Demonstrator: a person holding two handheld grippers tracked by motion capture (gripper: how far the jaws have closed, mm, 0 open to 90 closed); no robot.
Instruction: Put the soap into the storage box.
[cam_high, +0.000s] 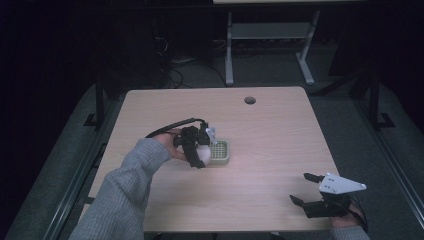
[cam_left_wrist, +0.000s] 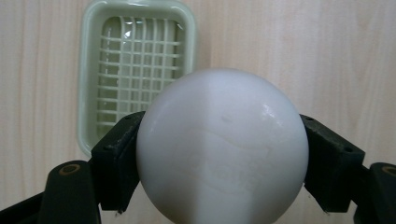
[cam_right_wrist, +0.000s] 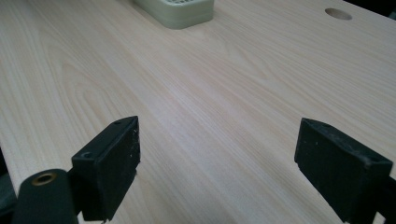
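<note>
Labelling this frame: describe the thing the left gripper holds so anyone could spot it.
Start at the wooden table, near its middle, beside the pale green basket. The left gripper clamps a white ball between its black jaws. It is smooth, round and glossy, unlike the gridded rectangular basket.

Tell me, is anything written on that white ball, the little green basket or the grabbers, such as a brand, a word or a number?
None can be read.
White ball, clamped in the left gripper: faint raised marks on its surface, too soft to read as letters.
Green basket: plain grid, no print.
Right gripper: black jaws and grey plate, no lettering.
Wooden table: bare grain.
</note>
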